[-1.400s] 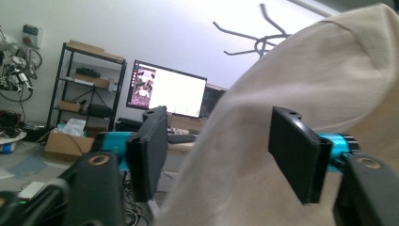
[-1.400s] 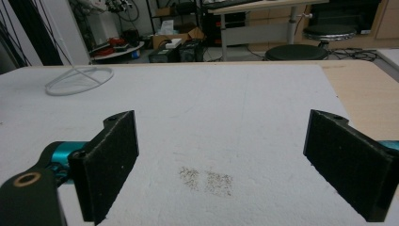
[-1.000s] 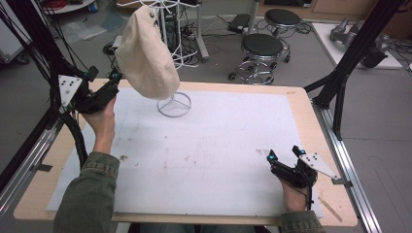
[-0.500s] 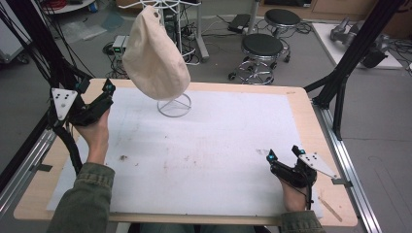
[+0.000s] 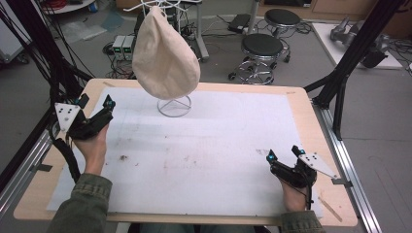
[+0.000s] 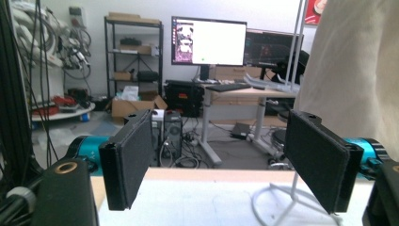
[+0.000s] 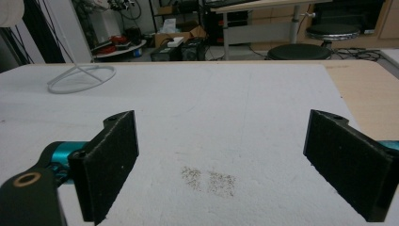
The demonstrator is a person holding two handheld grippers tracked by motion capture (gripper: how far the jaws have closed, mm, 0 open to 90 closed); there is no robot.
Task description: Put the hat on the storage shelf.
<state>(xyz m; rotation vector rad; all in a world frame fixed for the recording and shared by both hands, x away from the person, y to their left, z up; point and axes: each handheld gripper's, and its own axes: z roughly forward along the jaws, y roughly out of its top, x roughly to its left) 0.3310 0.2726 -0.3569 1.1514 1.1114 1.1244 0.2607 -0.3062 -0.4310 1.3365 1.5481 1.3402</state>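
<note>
A cream fabric cap [image 5: 165,53] hangs on a white wire stand, whose ring base [image 5: 174,106] rests on the white mat at the table's far middle. My left gripper [image 5: 97,104] hovers at the mat's left edge, apart from the cap and to its lower left. Its jaws have just been opening and stand wide with nothing between them. In the left gripper view [image 6: 230,160] the cap [image 6: 362,61] hangs past the right jaw, above the stand's base [image 6: 282,202]. My right gripper [image 5: 283,154] rests open near the front right; the right gripper view [image 7: 230,165] has bare mat between the jaws.
The white mat [image 5: 218,141] covers most of the wooden table [image 5: 320,126]. Black frame posts [image 5: 340,73] rise at both sides. Round stools [image 5: 262,46] and cabling stand on the floor beyond the far edge. Faint brown specks [image 7: 209,179] mark the mat.
My left gripper has drawn away from the cap's left edge, moving left and down toward the mat. The cap has swung slightly right. The right gripper has stayed put.
</note>
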